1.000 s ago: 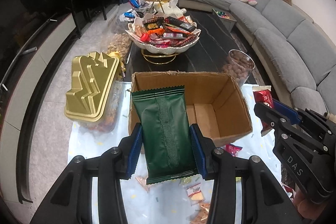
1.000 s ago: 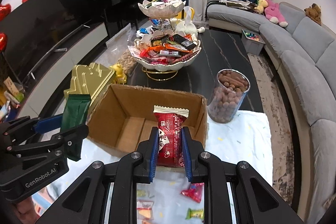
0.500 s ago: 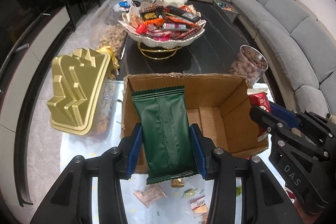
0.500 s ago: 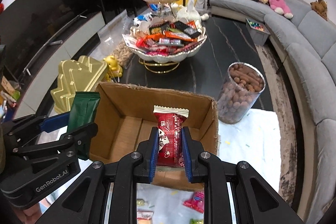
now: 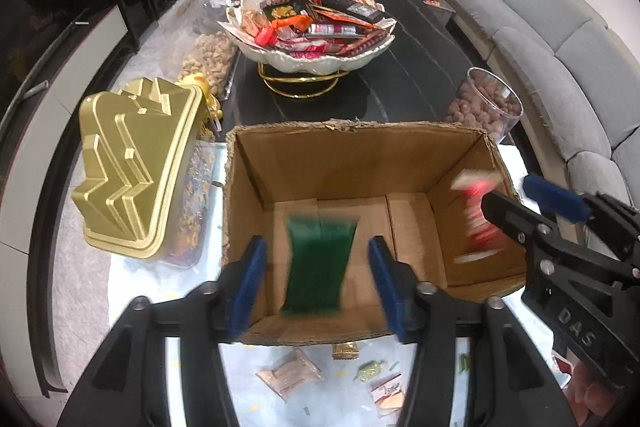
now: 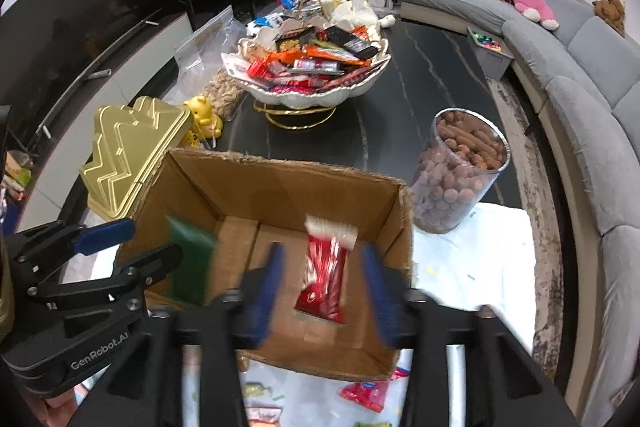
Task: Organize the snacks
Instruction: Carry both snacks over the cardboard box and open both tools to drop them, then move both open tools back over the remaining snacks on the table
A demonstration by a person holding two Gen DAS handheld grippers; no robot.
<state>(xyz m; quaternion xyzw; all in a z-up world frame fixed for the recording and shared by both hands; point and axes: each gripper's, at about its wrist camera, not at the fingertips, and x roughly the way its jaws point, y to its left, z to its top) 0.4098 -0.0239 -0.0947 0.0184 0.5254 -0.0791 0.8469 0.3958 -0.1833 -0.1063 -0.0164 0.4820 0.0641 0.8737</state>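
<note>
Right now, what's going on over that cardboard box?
A person holds both grippers over the open box. The left gripper has just been opening, and the green packet sits blurred between its pads, clear of both. The right gripper has just been opening too, with the red packet loose between its pads. Both packets appear to be dropping into the box. More wrapped snacks lie on the white cloth in front.

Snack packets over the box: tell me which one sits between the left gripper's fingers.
The green packet, between the left gripper pads; the red packet is at the right gripper.
</note>
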